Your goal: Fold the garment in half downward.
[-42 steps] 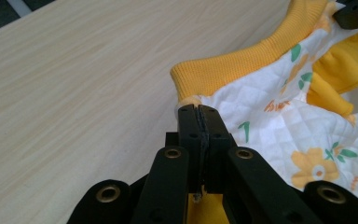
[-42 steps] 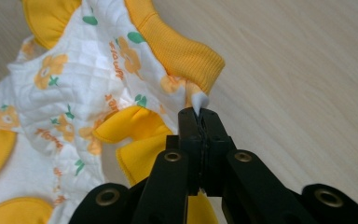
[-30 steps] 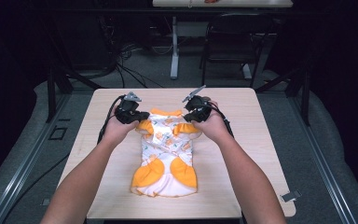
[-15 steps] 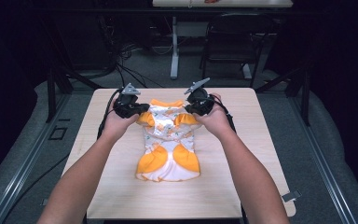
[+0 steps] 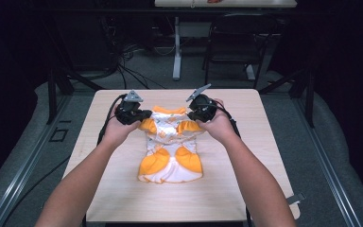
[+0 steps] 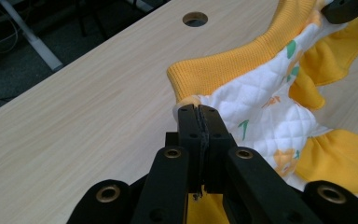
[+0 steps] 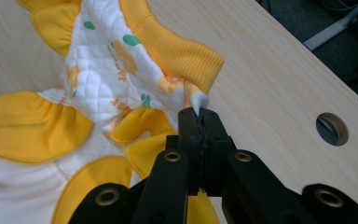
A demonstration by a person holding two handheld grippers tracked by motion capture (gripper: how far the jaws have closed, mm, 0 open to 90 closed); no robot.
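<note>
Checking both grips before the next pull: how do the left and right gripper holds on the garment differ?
The left gripper pinches white quilted edge below the orange ribbed band, cloth barely showing past its jaws. The right gripper has a white tip poking beyond its jaws. Both are shut on the garment, at opposite upper corners.

I found no text I could read. The quilted white panel of the baby garment [image 7: 107, 79] carried small orange printed marks just ahead of my right gripper [image 7: 199, 116]; they looked like lettering but were too blurred to make out. In the left gripper view the same panel [image 6: 265, 105] showed only green and orange shapes, nothing legible.
</note>
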